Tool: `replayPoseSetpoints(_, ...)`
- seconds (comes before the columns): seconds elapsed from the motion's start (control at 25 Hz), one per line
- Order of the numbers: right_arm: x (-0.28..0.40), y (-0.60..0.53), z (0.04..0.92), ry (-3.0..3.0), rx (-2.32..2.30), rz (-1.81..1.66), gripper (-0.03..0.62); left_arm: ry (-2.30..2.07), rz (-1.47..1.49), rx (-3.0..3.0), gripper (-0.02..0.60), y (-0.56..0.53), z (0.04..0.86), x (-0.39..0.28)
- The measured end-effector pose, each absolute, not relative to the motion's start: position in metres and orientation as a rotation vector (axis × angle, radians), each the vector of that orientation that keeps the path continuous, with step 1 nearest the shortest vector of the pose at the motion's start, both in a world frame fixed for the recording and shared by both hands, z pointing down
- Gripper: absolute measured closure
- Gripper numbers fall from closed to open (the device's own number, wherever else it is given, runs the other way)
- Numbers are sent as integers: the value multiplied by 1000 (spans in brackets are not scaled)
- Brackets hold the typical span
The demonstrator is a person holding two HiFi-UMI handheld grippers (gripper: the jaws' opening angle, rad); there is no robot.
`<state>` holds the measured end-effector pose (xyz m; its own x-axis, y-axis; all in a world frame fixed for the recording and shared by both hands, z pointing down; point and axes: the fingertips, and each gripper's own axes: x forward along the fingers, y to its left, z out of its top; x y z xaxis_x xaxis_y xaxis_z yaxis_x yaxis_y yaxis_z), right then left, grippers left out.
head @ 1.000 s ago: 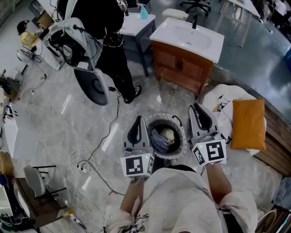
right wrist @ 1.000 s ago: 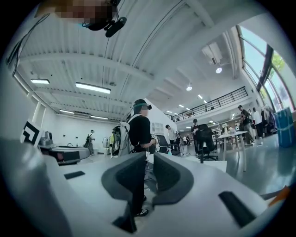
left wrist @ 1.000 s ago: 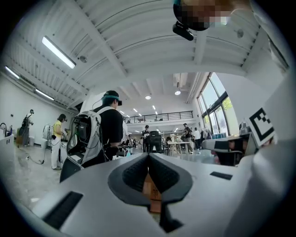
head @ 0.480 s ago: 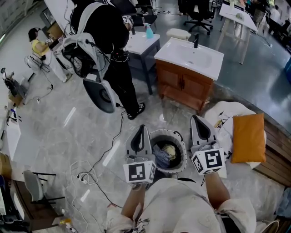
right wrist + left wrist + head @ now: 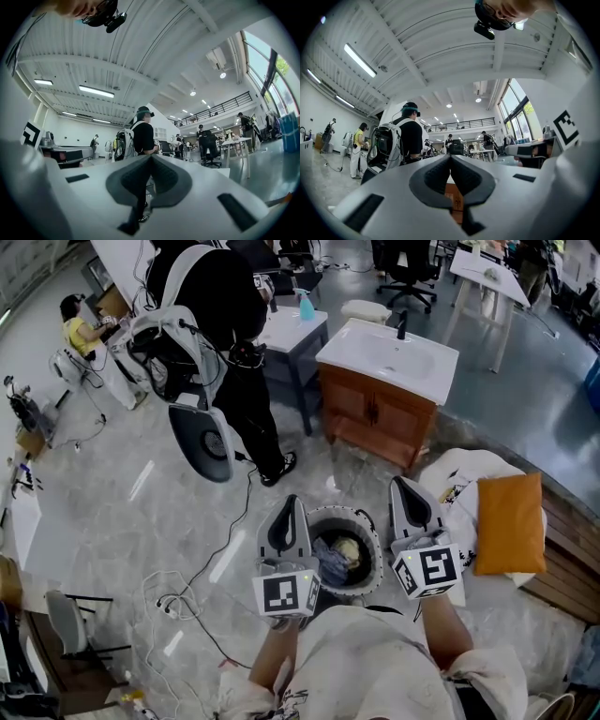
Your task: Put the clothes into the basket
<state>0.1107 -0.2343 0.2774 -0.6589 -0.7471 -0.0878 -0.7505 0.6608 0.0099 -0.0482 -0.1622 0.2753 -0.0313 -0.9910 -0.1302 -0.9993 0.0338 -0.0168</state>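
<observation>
A round basket (image 5: 369,529) stands on the marble floor just in front of me, between my two grippers. Clothes lie inside it: a blue-grey piece (image 5: 330,563) and a pale yellowish one (image 5: 348,547). The left gripper (image 5: 290,506) is held level over the basket's left rim, jaws together and empty. On the other side, the right gripper (image 5: 401,489) hangs over the right rim, also shut with nothing in it. In the left gripper view the left gripper (image 5: 451,157) shows its pads pressed together. The right gripper (image 5: 151,157) looks the same in the right gripper view.
A person in black with a backpack (image 5: 223,324) stands ahead on the left. A wooden vanity with a white sink (image 5: 386,381) is straight ahead. An orange cushion (image 5: 510,512) lies on white bedding at the right. Cables (image 5: 183,587) trail on the floor at the left.
Both grippers have lifted a little beside the basket, and the head view has swung up, so the basket sits lower in the picture. Little differs from half a second ago.
</observation>
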Motion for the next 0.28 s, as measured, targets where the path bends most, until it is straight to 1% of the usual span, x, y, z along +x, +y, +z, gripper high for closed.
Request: replayPoseSetpoints(0.28,108,-233,283,2802,-1234,86,606,2183,120,-2119,578,-164,281,-46)
